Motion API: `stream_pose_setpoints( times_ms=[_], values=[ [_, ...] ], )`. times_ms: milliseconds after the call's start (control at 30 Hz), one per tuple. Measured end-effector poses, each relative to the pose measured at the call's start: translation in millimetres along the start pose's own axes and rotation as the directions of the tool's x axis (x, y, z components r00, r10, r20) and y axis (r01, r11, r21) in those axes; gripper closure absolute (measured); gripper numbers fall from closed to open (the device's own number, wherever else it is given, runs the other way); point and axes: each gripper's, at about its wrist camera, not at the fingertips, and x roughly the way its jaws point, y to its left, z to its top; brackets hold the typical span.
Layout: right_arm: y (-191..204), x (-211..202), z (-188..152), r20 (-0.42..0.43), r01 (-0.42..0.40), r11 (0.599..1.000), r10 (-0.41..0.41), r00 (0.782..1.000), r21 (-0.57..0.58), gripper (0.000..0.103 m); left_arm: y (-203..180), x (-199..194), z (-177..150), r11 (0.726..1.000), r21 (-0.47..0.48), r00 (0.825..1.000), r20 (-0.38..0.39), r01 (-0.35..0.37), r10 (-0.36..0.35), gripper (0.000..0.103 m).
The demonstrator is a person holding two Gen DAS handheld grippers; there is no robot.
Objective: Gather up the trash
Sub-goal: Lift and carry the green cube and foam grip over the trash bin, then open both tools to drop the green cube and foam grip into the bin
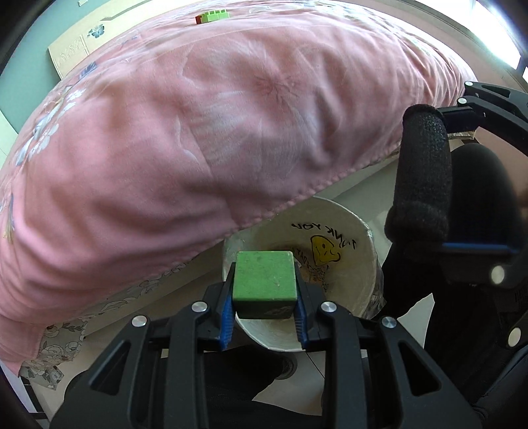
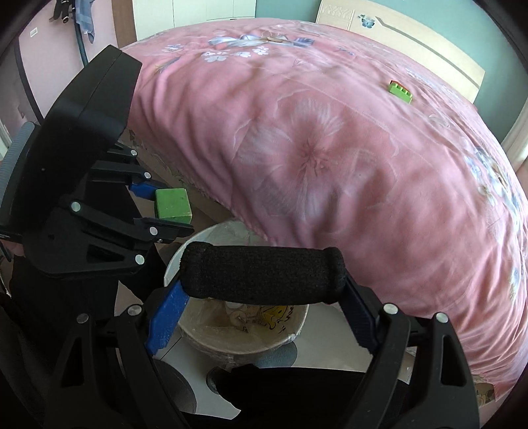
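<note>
My left gripper [image 1: 264, 293] is shut on a green cube [image 1: 262, 280] and holds it over the near rim of a white trash bin [image 1: 359, 237] lined with a smiley-face bag. My right gripper [image 2: 260, 297] is shut on a black foam cylinder [image 2: 262, 275], held crosswise above the same bin [image 2: 204, 333]. The left gripper with the green cube [image 2: 172, 204] shows at the left of the right wrist view. The foam cylinder [image 1: 424, 171] stands upright at the right of the left wrist view. A green toy brick [image 2: 401, 91] lies on the bed, also seen far off in the left wrist view [image 1: 213, 15].
A bed with a pink floral quilt [image 1: 184, 132] overhangs right beside the bin and fills most of both views [image 2: 330, 148]. A wooden headboard [image 2: 412, 36] is behind it. The floor [image 2: 330, 349] around the bin is pale tile.
</note>
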Motion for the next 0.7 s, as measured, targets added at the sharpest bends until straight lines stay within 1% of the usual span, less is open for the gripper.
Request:
stream_pose_setpoints(
  times_ms=[300,700],
  values=[
    [2.4,27.0,-5.3,-0.056,-0.019,1.0,0.018,0.998,-0.006,0.019,1.8,28.0,-9.4,1.0,-0.01,0.998,-0.061,0.026,-0.027,0.071],
    [-0.9,71.9,-10.4,-0.136,-0.039,0.999,0.039,0.99,0.0,0.019,6.6,64.9,-13.8,0.998,-0.033,0.988,-0.138,0.062,-0.065,0.071]
  ],
)
